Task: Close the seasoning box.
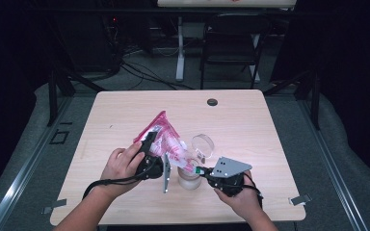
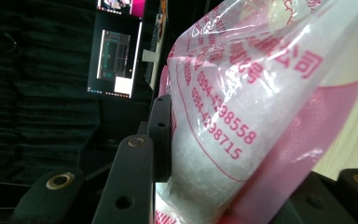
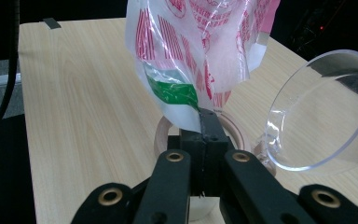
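While the pink-printed bag of white granules is held tilted over the open glass jar — clamped by left fingers, its corner pinched by right fingers — granules could be spilled onto the desk if that corner slips.

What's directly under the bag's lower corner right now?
Under the pink bag sits the open jar, its lid hinged aside. The right gripper pinching the corner covers most of the mouth, hiding its contents.
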Demonstrator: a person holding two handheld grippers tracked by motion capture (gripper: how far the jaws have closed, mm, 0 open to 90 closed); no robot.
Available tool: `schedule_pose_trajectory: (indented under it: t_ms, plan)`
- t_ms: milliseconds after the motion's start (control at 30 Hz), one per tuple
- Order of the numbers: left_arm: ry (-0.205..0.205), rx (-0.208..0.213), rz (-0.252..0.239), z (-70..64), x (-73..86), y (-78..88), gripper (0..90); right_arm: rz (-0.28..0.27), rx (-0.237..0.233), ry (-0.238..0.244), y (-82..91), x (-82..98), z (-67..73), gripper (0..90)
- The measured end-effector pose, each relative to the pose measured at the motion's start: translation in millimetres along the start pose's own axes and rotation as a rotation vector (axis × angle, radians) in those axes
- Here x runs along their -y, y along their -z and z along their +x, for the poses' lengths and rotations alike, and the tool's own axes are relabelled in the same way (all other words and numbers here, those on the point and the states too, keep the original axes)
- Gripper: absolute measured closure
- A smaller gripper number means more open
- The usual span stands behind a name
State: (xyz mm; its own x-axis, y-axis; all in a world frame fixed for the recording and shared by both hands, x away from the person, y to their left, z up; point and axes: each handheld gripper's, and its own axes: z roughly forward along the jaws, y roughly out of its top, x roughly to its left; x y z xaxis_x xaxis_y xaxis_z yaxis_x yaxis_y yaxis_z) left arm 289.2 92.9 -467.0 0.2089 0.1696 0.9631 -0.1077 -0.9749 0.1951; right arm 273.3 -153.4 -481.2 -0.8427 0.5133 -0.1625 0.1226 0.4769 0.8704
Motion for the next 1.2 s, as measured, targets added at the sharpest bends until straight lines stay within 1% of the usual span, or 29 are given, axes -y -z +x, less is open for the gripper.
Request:
schedule_pose_trajectory:
  t_ms: [167, 400, 500, 567, 667, 733, 900, 967, 1067, 1167, 1200]
  plan:
    - [0.026, 0.004, 0.002, -1.6, 1.3, -0.1, 70.7, -0.007, 0.002, 0.001, 1.2, -1.8, -0.5, 90.0]
    - [0.044, 0.020, 0.001, -5.0, 3.7, -0.1, 71.2, -0.015, 0.010, -0.002, 2.0, -2.2, -0.9, 90.0]
    - [0.060, 0.035, 0.014, -5.9, 4.7, 0.0, 71.3, -0.014, 0.013, 0.001, 1.8, -3.0, -0.7, 90.0]
    - [0.060, 0.036, 0.014, -6.3, 5.2, -0.2, 71.4, -0.015, 0.014, -0.001, 1.7, -3.4, -0.7, 90.0]
    - [0.077, 0.042, 0.011, -7.5, 6.5, 0.0, 71.5, -0.015, 0.014, -0.001, 2.0, -4.0, -1.2, 90.0]
    - [0.096, 0.053, 0.020, -8.8, 7.0, 0.4, 71.5, -0.021, 0.015, -0.002, 2.0, -4.7, -0.9, 90.0]
    - [0.093, 0.054, 0.025, -11.3, 8.8, 0.8, 71.9, -0.025, 0.020, -0.002, 1.9, -6.4, -0.2, 90.0]
    - [0.096, 0.056, 0.024, -11.9, 9.2, 0.8, 72.1, -0.026, 0.018, -0.006, 1.9, -6.9, -0.3, 90.0]
    - [0.112, 0.062, 0.029, -13.3, 10.0, 1.2, 72.3, -0.033, 0.012, -0.011, 2.3, -7.7, -0.8, 90.0]
    - [0.109, 0.067, 0.031, -15.3, 10.9, 1.2, 72.6, -0.038, 0.014, -0.012, 3.4, -9.0, -1.1, 90.0]
    - [0.115, 0.071, 0.032, -16.3, 11.1, 1.3, 72.6, -0.041, 0.016, -0.012, 3.6, -9.4, -1.1, 90.0]
